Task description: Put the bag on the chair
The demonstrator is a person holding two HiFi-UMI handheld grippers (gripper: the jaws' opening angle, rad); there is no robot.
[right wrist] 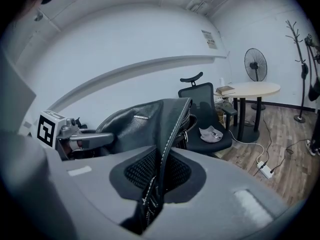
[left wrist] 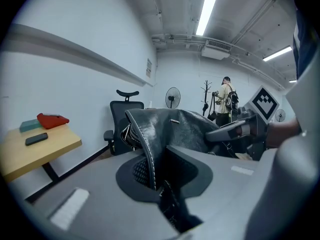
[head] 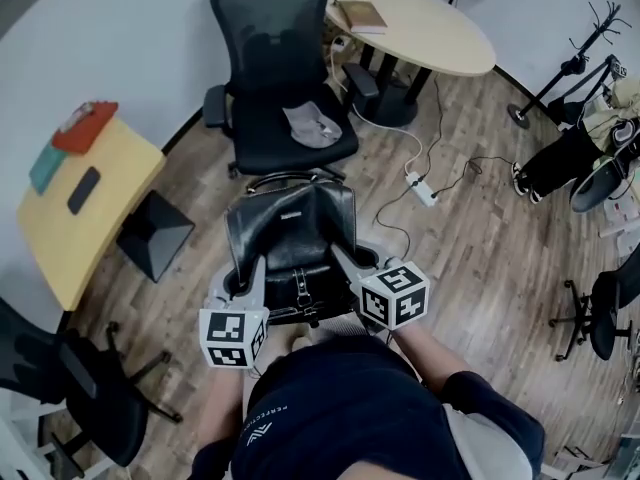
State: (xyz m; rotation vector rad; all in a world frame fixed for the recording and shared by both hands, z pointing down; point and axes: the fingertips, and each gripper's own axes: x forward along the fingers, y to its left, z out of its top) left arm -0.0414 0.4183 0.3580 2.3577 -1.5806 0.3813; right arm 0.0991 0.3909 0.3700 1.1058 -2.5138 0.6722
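A black leather bag (head: 290, 233) hangs in the air between my two grippers, just short of the black mesh office chair (head: 280, 98). My left gripper (head: 243, 290) is shut on the bag's left edge, the stitched leather (left wrist: 148, 149) pinched between its jaws. At the bag's right side my right gripper (head: 368, 268) is shut on the edge (right wrist: 167, 139) in the same way. A crumpled grey cloth (head: 311, 124) lies on the chair's seat. The chair (right wrist: 207, 119) shows beyond the bag in the right gripper view.
A yellow desk (head: 75, 203) with a red pouch and a phone stands at left. Behind the chair is a round beige table (head: 420, 28). A power strip with cable (head: 422, 188) lies on the wooden floor. More chairs (head: 605, 308) and a coat rack (head: 575, 68) stand at right. A person (left wrist: 226, 98) stands far off.
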